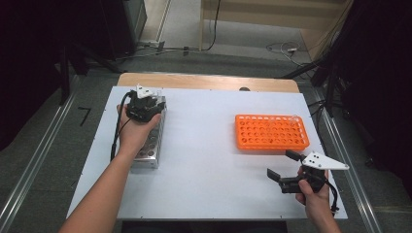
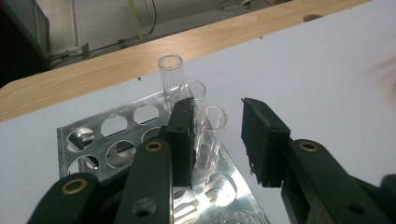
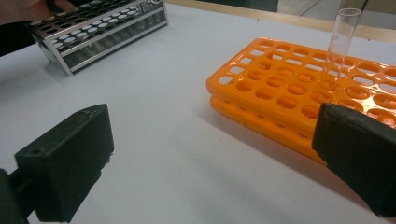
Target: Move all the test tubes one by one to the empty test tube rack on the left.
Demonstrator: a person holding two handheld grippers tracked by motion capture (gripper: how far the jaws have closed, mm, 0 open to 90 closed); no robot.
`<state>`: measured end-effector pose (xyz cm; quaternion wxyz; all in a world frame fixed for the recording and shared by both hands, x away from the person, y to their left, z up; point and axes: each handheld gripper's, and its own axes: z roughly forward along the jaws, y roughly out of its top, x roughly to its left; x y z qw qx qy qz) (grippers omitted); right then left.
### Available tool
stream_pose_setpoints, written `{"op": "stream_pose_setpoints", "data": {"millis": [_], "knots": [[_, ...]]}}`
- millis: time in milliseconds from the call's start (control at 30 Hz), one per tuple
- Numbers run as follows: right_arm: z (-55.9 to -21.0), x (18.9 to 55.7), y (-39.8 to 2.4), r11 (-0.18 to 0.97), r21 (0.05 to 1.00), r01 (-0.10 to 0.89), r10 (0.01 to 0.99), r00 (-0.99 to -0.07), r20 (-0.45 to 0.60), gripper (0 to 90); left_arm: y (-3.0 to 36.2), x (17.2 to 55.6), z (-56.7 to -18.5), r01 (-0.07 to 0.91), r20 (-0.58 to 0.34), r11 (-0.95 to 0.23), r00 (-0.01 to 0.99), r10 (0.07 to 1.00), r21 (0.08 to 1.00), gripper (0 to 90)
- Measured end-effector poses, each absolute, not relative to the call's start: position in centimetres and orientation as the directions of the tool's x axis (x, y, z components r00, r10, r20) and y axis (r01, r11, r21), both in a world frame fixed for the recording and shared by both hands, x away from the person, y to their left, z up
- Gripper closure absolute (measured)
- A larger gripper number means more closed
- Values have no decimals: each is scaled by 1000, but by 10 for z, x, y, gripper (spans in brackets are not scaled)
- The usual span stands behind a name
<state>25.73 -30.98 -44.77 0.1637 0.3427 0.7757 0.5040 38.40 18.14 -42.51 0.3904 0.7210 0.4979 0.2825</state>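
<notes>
Left gripper view: my left gripper [image 2: 217, 140] straddles a tube [image 2: 209, 135] in the metal rack [image 2: 84, 135] at the table's far left corner, pads spread, one just beside the glass. My right gripper [image 1: 282, 167] gapes empty near the orange rack [image 1: 272, 132].

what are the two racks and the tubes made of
Left rack: looks like metal, probably polished steel or aluminium, with a silvery face that mirrors the light.
Orange rack: looks like moulded plastic, with even opaque colour and a soft sheen.
Tubes: clear and colourless, so the rack shows through them. Glass or clear plastic; the look doesn't settle which.
</notes>
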Motion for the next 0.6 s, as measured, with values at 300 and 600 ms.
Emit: {"op": "stream_pose_setpoints", "data": {"millis": [300, 600], "knots": [[-447, 257, -308, 263, 893, 365, 696, -713, 87, 0, 182, 367, -415, 446, -78, -123, 406, 910, 887, 419], [-444, 260, -305, 260, 896, 360, 696, -713, 84, 0, 175, 335, -407, 404, -113, -97, 465, 878, 910, 145]]}}
